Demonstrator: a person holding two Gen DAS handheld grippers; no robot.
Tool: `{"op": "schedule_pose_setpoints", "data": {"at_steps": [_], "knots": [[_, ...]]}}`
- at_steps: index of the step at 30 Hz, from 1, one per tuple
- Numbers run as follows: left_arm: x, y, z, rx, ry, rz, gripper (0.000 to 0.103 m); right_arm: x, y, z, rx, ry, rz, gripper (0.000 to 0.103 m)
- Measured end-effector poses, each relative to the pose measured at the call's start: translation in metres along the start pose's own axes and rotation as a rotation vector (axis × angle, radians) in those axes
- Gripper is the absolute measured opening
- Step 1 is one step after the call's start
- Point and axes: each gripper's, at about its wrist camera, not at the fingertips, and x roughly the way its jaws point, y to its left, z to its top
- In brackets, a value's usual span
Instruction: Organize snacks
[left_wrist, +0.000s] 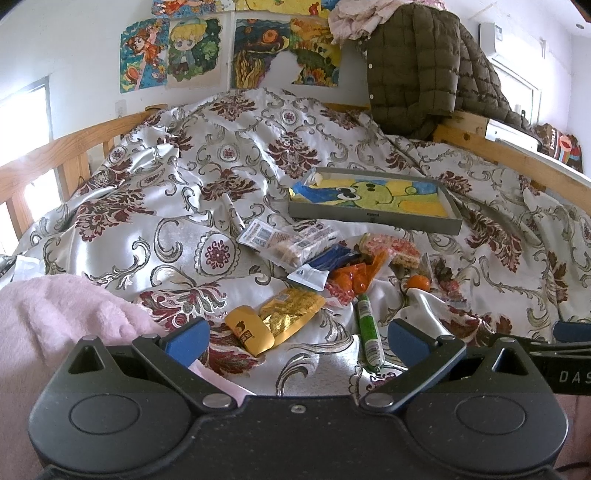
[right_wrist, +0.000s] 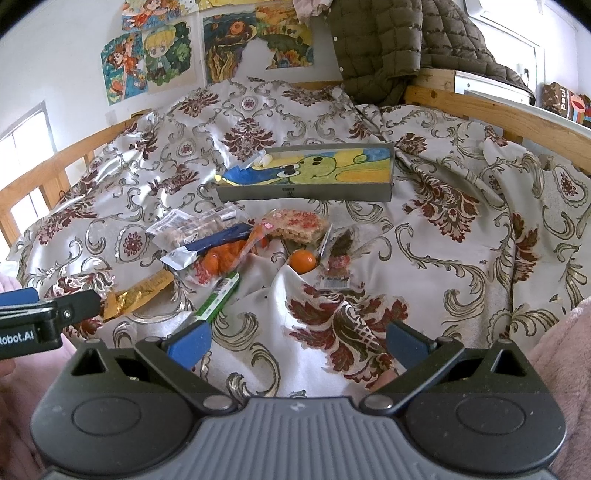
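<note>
A heap of wrapped snacks lies loose on a patterned satin bedspread, just short of a shallow grey tray lined with a cartoon drawing, with the sorting seemingly barely begun. The tray holds almost nothing: only a small pale item sits in its far left corner, too small to identify. Everything else appears to wait outside it: clear packs of biscuits, a dark blue packet, orange-wrapped sweets, a block of puffed-rice cake, a small mandarin, a clear packet of dark dried fruit, a gold foil pack, a yellow pouch and a green sausage stick.

The left gripper hangs low over the near edge of the pile, its jaws spread wide and empty, the yellow pouch and green stick showing in the gap between them. The right gripper hovers beside it over bare fabric, likewise parted and holding nothing.

A pink fleece blanket bunches at the near left. Behind, a wooden bed rail carries an olive quilted jacket, with children's drawings taped to the wall.
</note>
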Motion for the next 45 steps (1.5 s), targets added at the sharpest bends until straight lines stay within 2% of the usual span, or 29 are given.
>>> {"op": "schedule_pose_setpoints", "data": {"at_steps": [5, 18, 23, 27, 34, 36, 40, 43, 45], "knots": [[0.014, 0.0, 0.007, 0.001, 0.037, 0.003, 0.102, 0.008, 0.0, 0.005, 0.0, 0.032, -0.004, 0.103], [0.046, 0.007, 0.034, 0.037, 0.154, -0.087, 0.102, 0.035, -0.017, 0.024, 0.087, 0.161, 0.034, 0.103], [0.068, 0.013, 0.05, 0.044, 0.205, -0.113, 0.102, 0.05, -0.016, 0.036, 0.041, 0.182, 0.054, 0.103], [0.09, 0.021, 0.064, 0.057, 0.286, -0.159, 0.102, 0.063, -0.011, 0.044, -0.022, 0.206, 0.112, 0.103], [0.129, 0.026, 0.083, 0.243, 0.395, -0.149, 0.102, 0.089, 0.006, 0.053, -0.128, 0.251, 0.259, 0.103], [0.144, 0.028, 0.084, 0.266, 0.464, -0.187, 0.102, 0.098, 0.012, 0.054, -0.154, 0.268, 0.293, 0.102], [0.162, 0.03, 0.083, 0.316, 0.591, -0.311, 0.102, 0.118, 0.022, 0.058, -0.164, 0.319, 0.355, 0.097], [0.166, 0.026, 0.079, 0.401, 0.621, -0.316, 0.102, 0.131, 0.029, 0.057, -0.169, 0.329, 0.392, 0.095], [0.173, 0.025, 0.076, 0.433, 0.654, -0.306, 0.102, 0.139, 0.033, 0.054, -0.173, 0.347, 0.406, 0.089]]}}
